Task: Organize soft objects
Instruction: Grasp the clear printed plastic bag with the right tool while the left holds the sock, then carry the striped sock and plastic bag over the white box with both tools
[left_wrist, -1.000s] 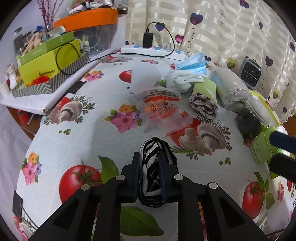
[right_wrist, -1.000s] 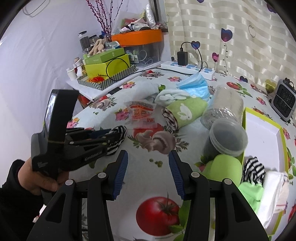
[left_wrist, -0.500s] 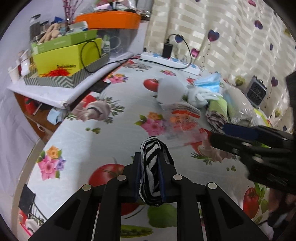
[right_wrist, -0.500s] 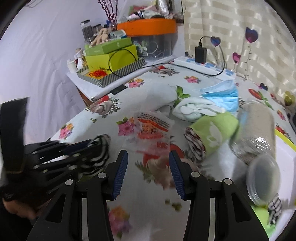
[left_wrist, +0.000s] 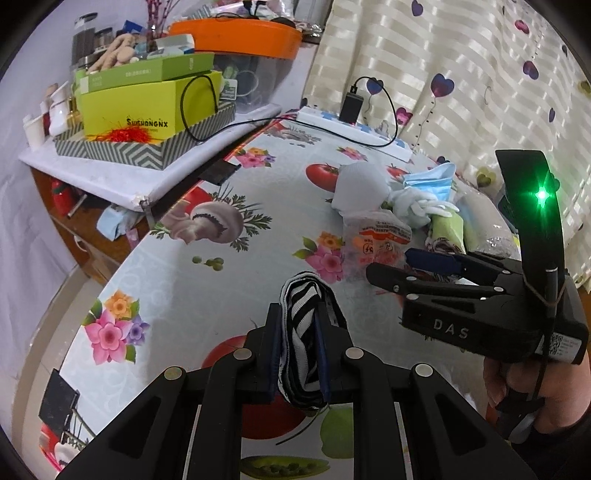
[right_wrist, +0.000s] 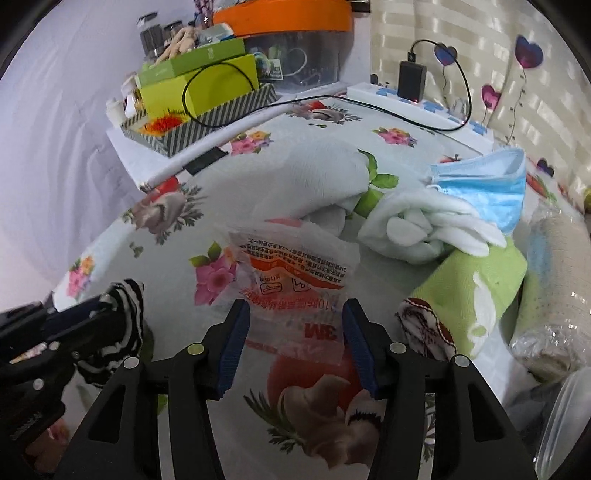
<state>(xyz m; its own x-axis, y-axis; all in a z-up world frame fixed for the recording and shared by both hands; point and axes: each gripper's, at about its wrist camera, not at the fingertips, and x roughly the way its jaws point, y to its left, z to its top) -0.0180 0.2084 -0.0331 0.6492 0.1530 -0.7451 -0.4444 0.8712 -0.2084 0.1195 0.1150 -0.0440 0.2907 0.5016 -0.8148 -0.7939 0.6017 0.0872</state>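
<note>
Far left in my right wrist view: my left gripper (right_wrist: 107, 306), jaws pinched on a rolled black-and-white striped sock (left_wrist: 301, 321), held above the vegetable-print vinyl tablecloth (left_wrist: 207, 295); not yet put away. Centre: my right gripper (right_wrist: 295, 328), jaws spread wide and empty, poised over a clear crinkly plastic packet with orange print (right_wrist: 295, 273) lying flat on the cloth, the pads on either side of its near edge, not visibly pressing it. Right of that: a white knitted cloth (right_wrist: 317, 181), a bundle of white cotton gloves (right_wrist: 424, 225), a pale blue pleated face mask (right_wrist: 484, 184) resting on the gloves, a rolled green towel with a white motif (right_wrist: 476, 291), all loose in a heap. Progress, by my judgement: early; one sock in hand, most of the pile unsorted, no container in view.
</note>
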